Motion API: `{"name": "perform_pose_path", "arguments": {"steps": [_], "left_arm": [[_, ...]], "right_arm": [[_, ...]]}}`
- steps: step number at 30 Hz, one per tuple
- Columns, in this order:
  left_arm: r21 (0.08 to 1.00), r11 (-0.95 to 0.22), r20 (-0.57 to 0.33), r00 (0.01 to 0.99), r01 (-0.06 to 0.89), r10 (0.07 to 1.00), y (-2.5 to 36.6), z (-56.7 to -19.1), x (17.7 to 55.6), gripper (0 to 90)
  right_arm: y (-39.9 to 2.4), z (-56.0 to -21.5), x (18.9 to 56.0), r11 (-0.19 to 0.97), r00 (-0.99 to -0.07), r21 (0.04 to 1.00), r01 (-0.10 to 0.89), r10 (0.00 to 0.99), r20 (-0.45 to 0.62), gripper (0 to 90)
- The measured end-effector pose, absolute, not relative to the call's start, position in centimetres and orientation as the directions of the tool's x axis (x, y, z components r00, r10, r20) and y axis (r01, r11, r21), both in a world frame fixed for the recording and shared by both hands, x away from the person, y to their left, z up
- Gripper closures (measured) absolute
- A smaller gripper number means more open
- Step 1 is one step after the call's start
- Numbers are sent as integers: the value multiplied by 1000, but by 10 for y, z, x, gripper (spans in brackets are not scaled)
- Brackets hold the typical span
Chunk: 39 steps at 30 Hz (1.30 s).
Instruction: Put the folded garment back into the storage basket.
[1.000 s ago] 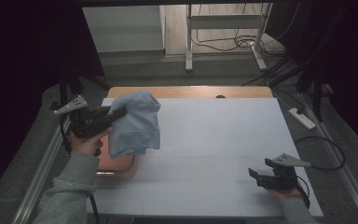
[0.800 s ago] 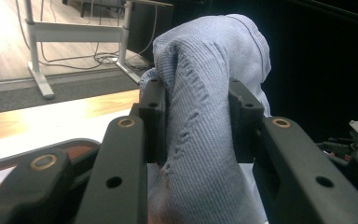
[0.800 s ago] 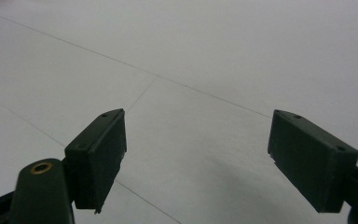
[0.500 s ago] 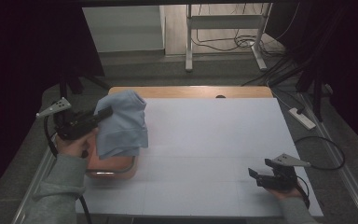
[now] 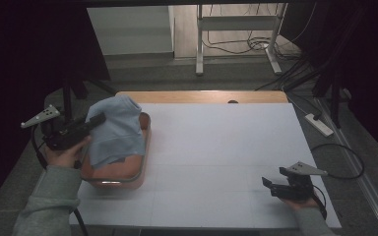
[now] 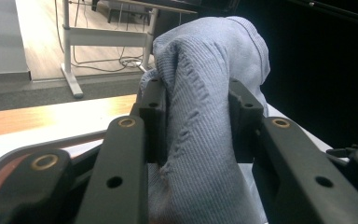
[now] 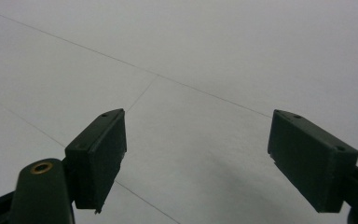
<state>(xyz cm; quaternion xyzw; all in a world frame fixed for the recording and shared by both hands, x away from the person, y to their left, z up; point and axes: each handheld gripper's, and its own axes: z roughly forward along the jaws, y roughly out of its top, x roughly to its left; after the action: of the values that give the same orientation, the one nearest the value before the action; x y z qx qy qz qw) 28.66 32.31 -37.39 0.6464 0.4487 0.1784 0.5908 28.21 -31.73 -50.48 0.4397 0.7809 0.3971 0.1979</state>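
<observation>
A light blue knitted garment (image 5: 115, 132) hangs from my left gripper (image 5: 98, 119), which is shut on a bunched fold of it at the table's left edge. In the left gripper view the ribbed blue cloth (image 6: 200, 140) is pinched between both black pads. The cloth drapes over an orange-brown tub (image 5: 123, 177) that stands on the white table sheet below it. My right gripper (image 5: 267, 185) rests low at the near right of the table, jaws wide apart. In the right gripper view its two pads (image 7: 100, 154) frame bare white sheet with nothing between them.
A white sheet (image 5: 226, 147) covers the wooden table, whose bare far edge (image 5: 202, 96) shows. Beyond the table stand a metal frame (image 5: 236, 34) and loose cables on the floor. A white power strip (image 5: 320, 124) lies off the table's right side.
My left hand has carried the blue garment leftward, so it now hangs over the orange-brown tub, which has come into sight beneath it. The right gripper has kept still.
</observation>
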Motion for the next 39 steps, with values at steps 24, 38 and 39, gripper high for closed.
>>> {"name": "perform_pose_path", "arguments": {"steps": [24, 38, 39], "left_arm": [[892, 104, -334, 486, 441, 808, 331, -403, 294, 655], [839, 97, -368, 426, 536, 826, 336, -438, 308, 653], [835, 95, -368, 422, 542, 829, 336, -440, 309, 653]], "right_arm": [[-317, -506, 283, 298, -534, 791, 534, 845, 42, 198], [-317, -506, 283, 301, -538, 791, 533, 842, 43, 198], [-317, -506, 283, 302, -540, 792, 531, 841, 42, 198]]}}
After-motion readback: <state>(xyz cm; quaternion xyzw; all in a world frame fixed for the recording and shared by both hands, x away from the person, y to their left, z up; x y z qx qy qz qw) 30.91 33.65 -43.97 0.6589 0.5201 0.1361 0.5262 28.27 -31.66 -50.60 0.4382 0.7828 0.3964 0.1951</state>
